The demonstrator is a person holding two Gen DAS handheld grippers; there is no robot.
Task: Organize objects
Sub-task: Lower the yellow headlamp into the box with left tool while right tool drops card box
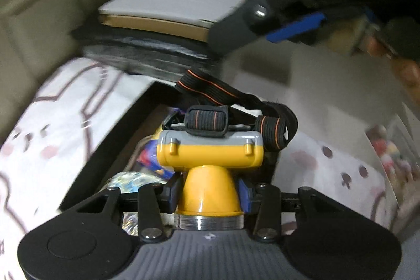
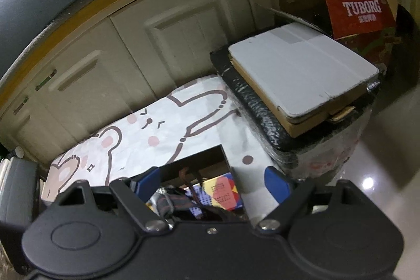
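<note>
The yellow headlamp [image 1: 210,164] is clamped in the left hand-held gripper [image 1: 208,190]. The right hand-held gripper [image 2: 212,181] is held wide, empty, white box [image 2: 302,64] at 1 o'clock.

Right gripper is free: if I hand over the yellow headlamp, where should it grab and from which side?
Take the wide yellow body, fingers closing across its short depth, coming from the strap side. The left gripper already pinches the narrow cone, and the loose strap would likely slip.
</note>
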